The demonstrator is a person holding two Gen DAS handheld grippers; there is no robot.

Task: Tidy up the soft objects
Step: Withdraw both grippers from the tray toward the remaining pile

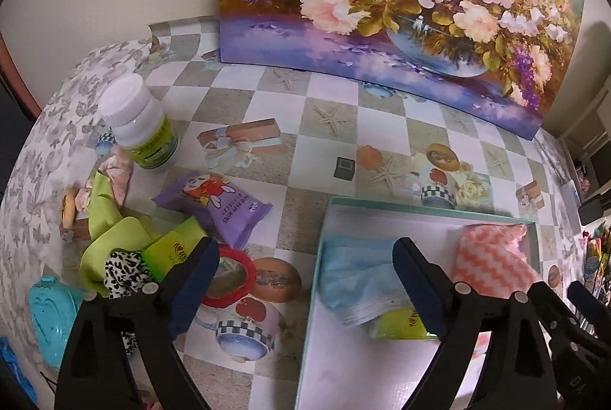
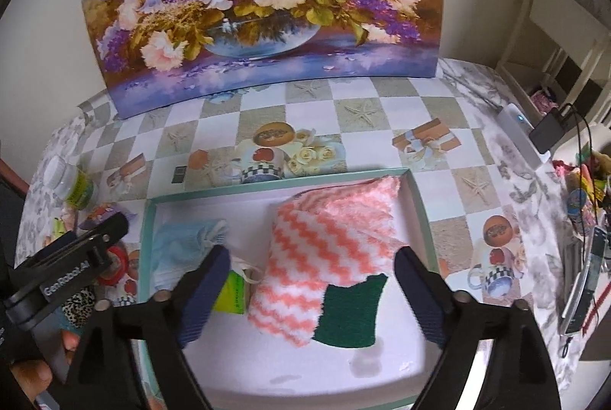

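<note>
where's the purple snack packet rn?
Left wrist view, left of centre: the purple snack packet lies on the tablecloth outside the tray, between the white bottle and the red ring.

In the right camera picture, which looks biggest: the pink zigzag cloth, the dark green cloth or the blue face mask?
1. Pink zigzag cloth
2. Dark green cloth and blue face mask: look alike in size, and both are partly covered, so unranked.

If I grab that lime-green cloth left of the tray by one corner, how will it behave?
The lime-green cloth lies crumpled in folds, so it probably hangs floppy and light. It overlaps the leopard-print fabric and a green packet, so lifting may drag those along.
</note>
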